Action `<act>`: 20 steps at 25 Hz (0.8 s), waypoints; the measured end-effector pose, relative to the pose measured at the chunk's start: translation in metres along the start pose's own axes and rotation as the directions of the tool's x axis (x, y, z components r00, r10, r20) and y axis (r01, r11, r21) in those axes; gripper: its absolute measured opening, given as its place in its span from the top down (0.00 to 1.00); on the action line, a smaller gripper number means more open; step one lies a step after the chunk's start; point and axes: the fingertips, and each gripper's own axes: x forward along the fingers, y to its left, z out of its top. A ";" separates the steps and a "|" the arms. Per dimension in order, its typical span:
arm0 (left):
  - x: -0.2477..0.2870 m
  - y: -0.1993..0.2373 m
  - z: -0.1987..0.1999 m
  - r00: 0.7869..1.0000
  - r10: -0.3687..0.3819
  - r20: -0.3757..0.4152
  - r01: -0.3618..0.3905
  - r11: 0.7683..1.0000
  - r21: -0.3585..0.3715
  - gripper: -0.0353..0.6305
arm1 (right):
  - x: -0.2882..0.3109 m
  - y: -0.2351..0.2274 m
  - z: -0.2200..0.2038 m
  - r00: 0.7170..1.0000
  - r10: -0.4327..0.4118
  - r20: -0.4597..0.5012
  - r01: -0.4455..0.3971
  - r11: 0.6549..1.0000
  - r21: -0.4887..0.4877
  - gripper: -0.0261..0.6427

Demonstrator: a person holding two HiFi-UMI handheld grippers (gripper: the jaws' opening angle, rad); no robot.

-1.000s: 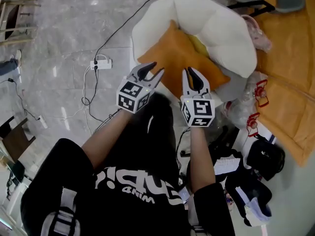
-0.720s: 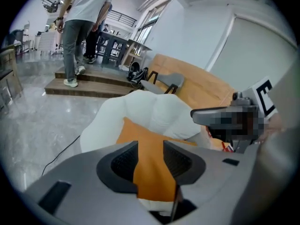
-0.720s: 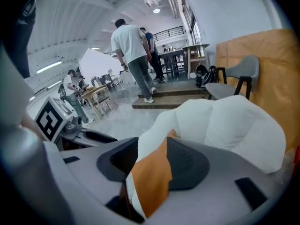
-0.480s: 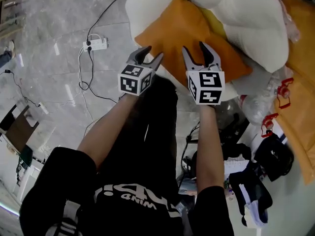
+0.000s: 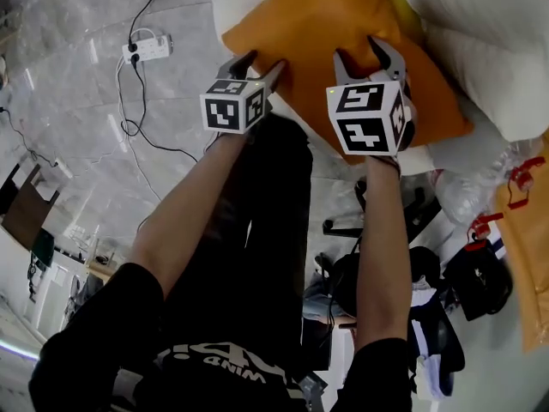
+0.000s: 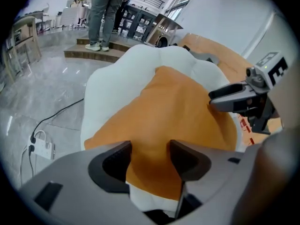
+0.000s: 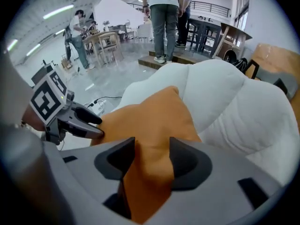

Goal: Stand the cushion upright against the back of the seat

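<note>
An orange cushion [image 5: 343,24] lies flat on a white padded seat [image 5: 489,50], one corner hanging over the seat's near edge. My left gripper [image 5: 262,63] straddles the cushion's near left edge; its jaws are opening and orange fabric sits between them. My right gripper [image 5: 360,54] is down on the near right part, jaws also opening around a fold of the cushion. In the left gripper view the cushion [image 6: 178,111] fills the gap of the left gripper [image 6: 150,156]. The right gripper view shows the cushion [image 7: 150,121] bulging between the jaws of the right gripper [image 7: 152,161], with the seat's back [image 7: 225,93] behind.
A white power strip [image 5: 146,48] with cables lies on the marble floor to the left. Black bags [image 5: 476,273] and clear plastic [image 5: 480,187] crowd the floor at the right, beside orange fabric [image 5: 523,256]. People [image 7: 164,18] stand on a step behind the seat.
Both grippers have come down from above onto the cushion's near edge. Their jaws have spread wider and now straddle the orange fabric.
</note>
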 end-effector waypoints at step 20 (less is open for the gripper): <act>0.016 -0.016 0.000 0.996 -0.092 -0.007 0.092 0.995 -0.028 0.91 | 0.026 -0.010 -0.014 1.000 -0.017 -0.022 0.019 0.996 0.084 0.92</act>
